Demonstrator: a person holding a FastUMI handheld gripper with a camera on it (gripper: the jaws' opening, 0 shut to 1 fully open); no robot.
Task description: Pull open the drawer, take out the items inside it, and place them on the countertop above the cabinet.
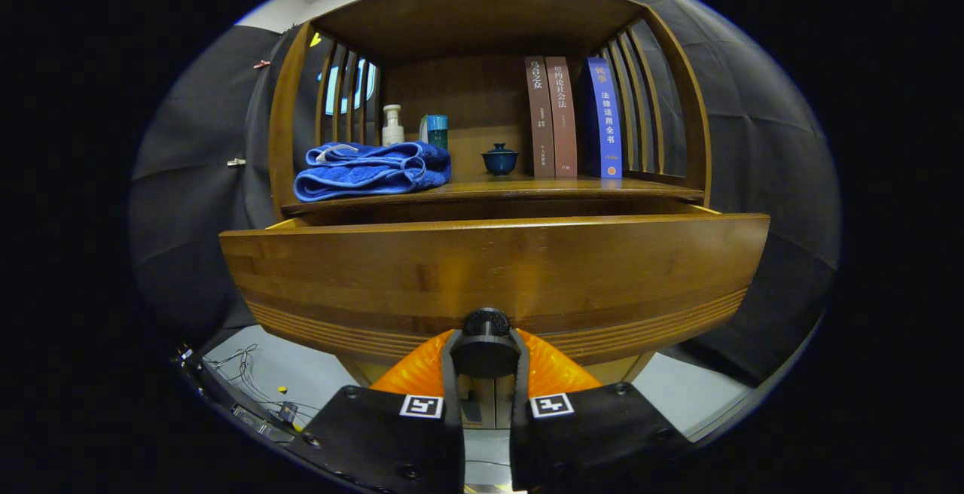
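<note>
A wooden cabinet drawer (489,268) is pulled partly out toward me; its wide front panel hides whatever lies inside. A dark round knob (486,322) sits at the lower middle of that panel. My gripper (486,355) is shut on the knob, one finger pressing on each side of it. The countertop (527,189) above the drawer is a wooden shelf surface just behind the drawer's top edge.
On the countertop lie a folded blue towel (373,170), a white pump bottle (392,126), a teal box (434,131), a small blue lidded cup (500,160) and three upright books (572,117). Slatted wooden sides flank the shelf. Cables (241,381) lie on the floor at left.
</note>
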